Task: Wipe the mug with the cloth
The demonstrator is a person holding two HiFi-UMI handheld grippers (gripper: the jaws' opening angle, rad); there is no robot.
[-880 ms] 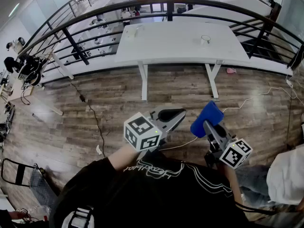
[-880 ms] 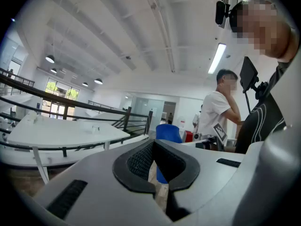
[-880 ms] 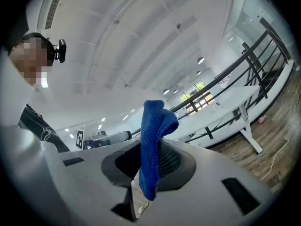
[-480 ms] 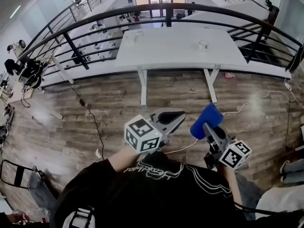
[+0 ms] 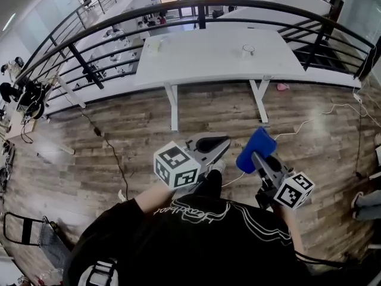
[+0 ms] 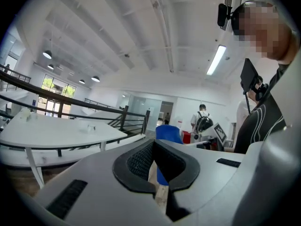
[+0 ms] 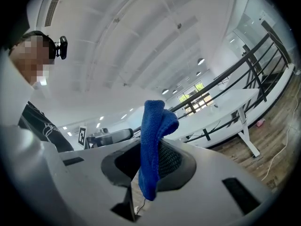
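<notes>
Right tongs (image 7: 143, 163) clamp the cloth (image 7: 153, 135) | left tongs (image 6: 155, 166) closed, empty | what looks like the mug (image 5: 246, 50) sits on the desk (image 5: 202, 61), well apart | step, likely: approach; next: close in, steady mug with left tongs.

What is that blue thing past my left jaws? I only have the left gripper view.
Observer: A blue cloth, folded and pinched between the jaws of the right gripper.
Operator: Where is the mug?
Observer: The head view shows a small pale cup-like thing, probably the mug, standing towards the right end of the white table.
Operator: What's between me and that table?
Observer: Wood floor. The left gripper and the right are both held over it, short of the table.
</notes>
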